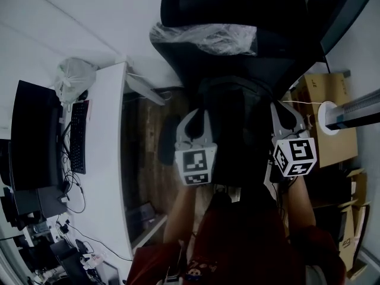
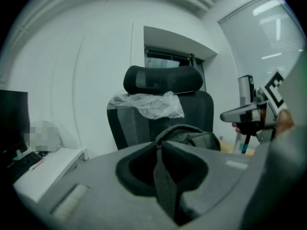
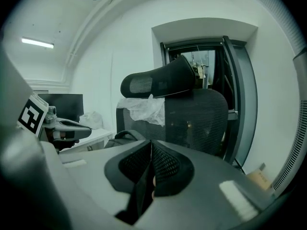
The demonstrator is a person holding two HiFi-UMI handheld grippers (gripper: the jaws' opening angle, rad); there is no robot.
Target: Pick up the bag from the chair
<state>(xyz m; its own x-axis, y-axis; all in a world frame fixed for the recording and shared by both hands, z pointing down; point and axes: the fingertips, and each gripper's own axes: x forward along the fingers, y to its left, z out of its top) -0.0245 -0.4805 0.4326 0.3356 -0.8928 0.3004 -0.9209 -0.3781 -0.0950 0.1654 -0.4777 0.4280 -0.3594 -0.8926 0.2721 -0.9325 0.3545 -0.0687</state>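
A dark bag (image 1: 234, 108) lies on the seat of a black office chair (image 1: 261, 16). In the left gripper view the bag (image 2: 194, 137) shows just beyond the jaws, and in the right gripper view only its curved handle (image 3: 125, 135) peeks up. My left gripper (image 1: 196, 116) hovers at the bag's left side and my right gripper (image 1: 284, 110) at its right side. Both are held short of it, their jaws pressed together with nothing between them. Seen from their own cameras, the left gripper (image 2: 160, 145) and the right gripper (image 3: 150, 145) are shut.
Crumpled clear plastic (image 1: 205, 37) hangs over the chair's backrest. A white desk (image 1: 107, 159) with a monitor (image 1: 32, 135), keyboard (image 1: 78, 136) and white plastic bag (image 1: 74, 76) stands at the left. Cardboard boxes (image 1: 332, 123) sit at the right. A dark doorway (image 3: 235, 99) is behind the chair.
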